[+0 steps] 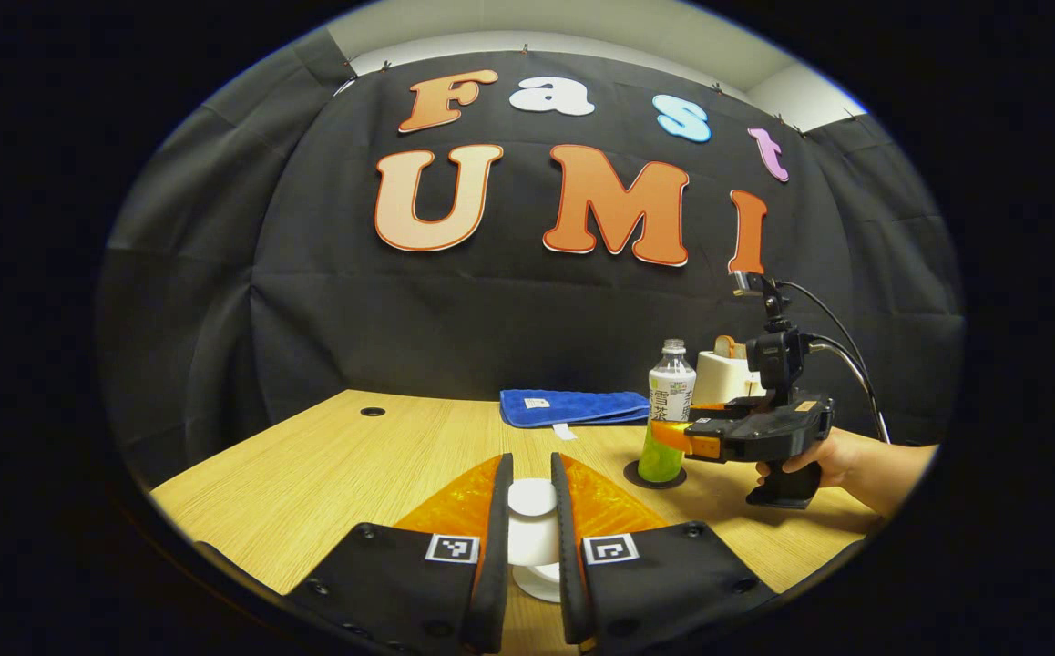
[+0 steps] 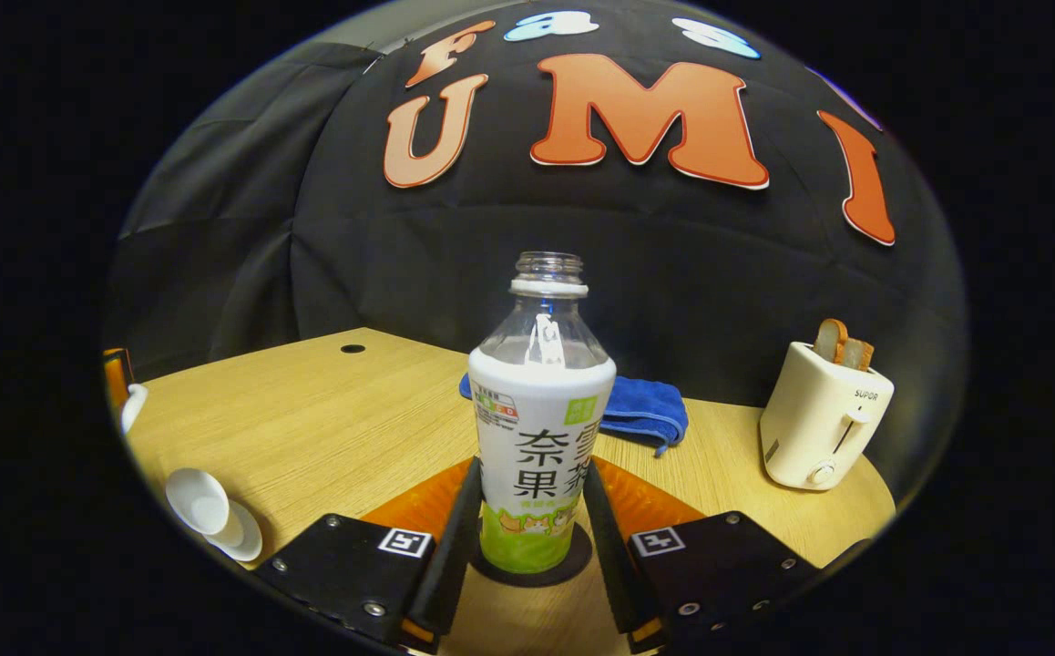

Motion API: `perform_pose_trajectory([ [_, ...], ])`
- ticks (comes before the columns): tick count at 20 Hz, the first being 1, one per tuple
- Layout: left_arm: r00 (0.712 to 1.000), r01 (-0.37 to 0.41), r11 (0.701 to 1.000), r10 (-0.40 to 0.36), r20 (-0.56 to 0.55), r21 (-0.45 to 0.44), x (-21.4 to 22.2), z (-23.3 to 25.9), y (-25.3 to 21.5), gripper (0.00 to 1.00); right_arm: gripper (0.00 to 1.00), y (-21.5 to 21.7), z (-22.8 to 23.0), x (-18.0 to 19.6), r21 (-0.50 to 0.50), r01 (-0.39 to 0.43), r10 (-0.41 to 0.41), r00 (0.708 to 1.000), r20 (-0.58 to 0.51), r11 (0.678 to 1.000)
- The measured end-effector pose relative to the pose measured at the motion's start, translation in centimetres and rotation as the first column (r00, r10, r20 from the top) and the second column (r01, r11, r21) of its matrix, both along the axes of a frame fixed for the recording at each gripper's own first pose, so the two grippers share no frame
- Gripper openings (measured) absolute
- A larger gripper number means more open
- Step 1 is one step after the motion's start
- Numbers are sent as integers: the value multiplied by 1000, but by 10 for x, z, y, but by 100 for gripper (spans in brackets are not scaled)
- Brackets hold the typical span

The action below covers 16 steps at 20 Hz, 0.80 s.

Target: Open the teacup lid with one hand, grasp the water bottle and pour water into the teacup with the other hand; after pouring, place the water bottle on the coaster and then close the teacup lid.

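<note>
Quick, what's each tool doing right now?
Left tool: fingers either side of the white ceramic teacup; grip unclear.
Right tool: around the clear plastic water bottle; grip unclear.

teacup [image 1: 532, 538]: base hidden between claw fingers | coaster [image 2: 532, 560]: mostly under bottle [image 2: 541, 428]

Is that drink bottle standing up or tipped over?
Upright: the water bottle stands on the dark coaster, open neck pointing up.

Open table [image 2: 309, 410] left of bottle [image 2: 541, 428]; toaster [image 2: 819, 419], blue cloth [image 2: 646, 410] behind.
</note>
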<state>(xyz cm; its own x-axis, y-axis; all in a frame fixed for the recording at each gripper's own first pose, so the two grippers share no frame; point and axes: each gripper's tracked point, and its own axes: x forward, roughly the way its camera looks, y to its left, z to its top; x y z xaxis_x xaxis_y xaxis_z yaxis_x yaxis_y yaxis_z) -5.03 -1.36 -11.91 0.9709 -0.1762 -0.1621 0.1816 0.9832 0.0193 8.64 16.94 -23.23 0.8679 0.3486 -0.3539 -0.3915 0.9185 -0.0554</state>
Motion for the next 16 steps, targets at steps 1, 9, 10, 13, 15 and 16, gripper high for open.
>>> perform_pose_trajectory([
  [1,1000,4,1000,-4,-3,-4,0,-1,-2,28,68,1,0,0,6,-5,5,1000,-3,1000],
  [9,997,57,998,-58,-54,-6,3,-26,-28,28,98,-14,26,-18,59,4,-5,1000,14,998],
  [10,996,62,998,-63,-66,-5,4,-31,-31,24,98,-18,28,-22,70,6,-7,1000,17,998],
  [13,994,62,998,-61,-89,8,7,-44,-35,25,98,-29,39,-34,96,20,-22,999,25,995],
  [15,993,54,998,-52,-109,19,10,-53,-33,28,98,-36,47,-42,112,25,-29,999,38,993],
  [16,991,52,998,-50,-123,17,10,-58,-33,28,98,-41,53,-45,117,29,-35,998,49,993],
])
